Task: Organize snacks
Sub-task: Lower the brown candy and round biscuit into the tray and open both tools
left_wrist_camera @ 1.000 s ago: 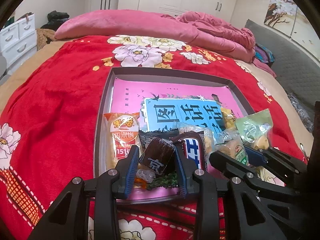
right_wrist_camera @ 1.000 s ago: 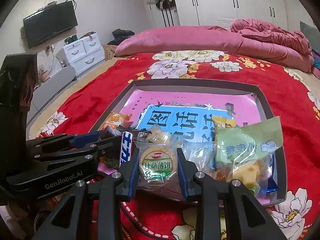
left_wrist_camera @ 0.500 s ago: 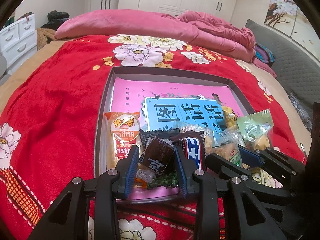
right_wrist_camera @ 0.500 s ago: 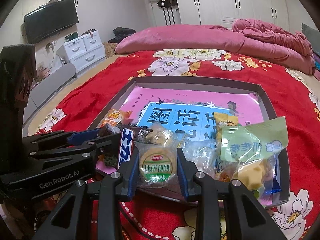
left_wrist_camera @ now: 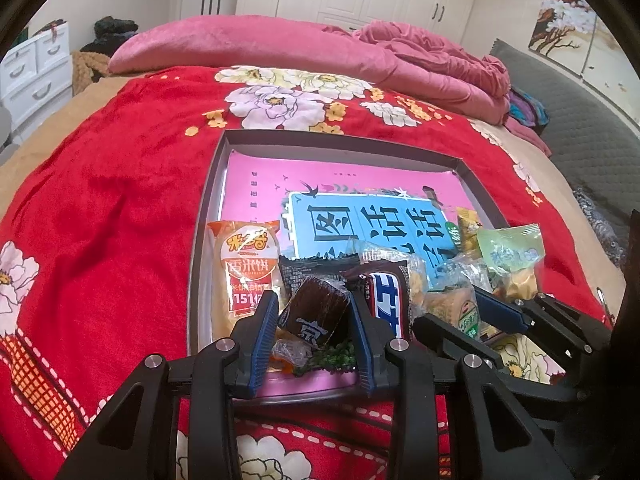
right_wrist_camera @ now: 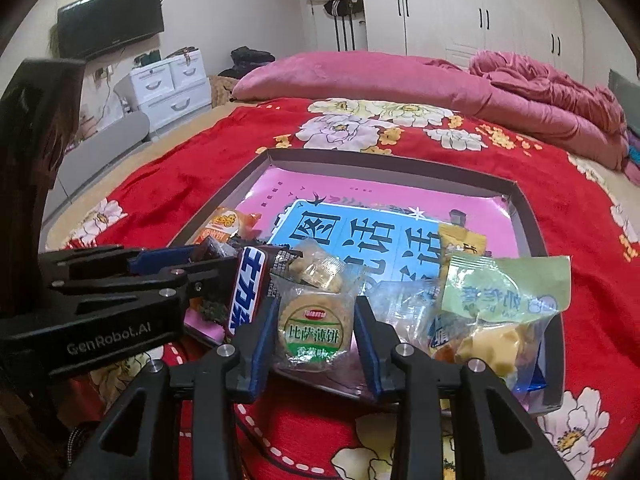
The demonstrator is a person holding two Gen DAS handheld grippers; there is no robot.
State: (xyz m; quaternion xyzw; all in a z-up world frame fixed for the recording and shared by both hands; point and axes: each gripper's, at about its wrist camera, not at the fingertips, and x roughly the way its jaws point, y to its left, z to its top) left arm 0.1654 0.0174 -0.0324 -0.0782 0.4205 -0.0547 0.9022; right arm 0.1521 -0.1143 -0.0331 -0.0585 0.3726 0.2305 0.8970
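A grey-rimmed tray with a pink and blue sheet lies on the bed, and snacks are piled at its near end. My left gripper is shut on a dark brown snack packet, just over the tray's near edge. My right gripper is beside it on the right. Its jaws are opening, with a round cracker packet loose between the pads. An orange rice-cracker packet, a blue-and-white chocolate bar and a green bag lie among the pile.
The bed is covered by a red floral blanket, with a pink quilt bunched at the far end. White drawers stand to the left. A grey padded panel runs along the right. The tray's far half holds only the sheet.
The right gripper's jaws have parted slightly around the cracker packet, and its view has rolled a little. The left gripper and its brown packet have not moved.
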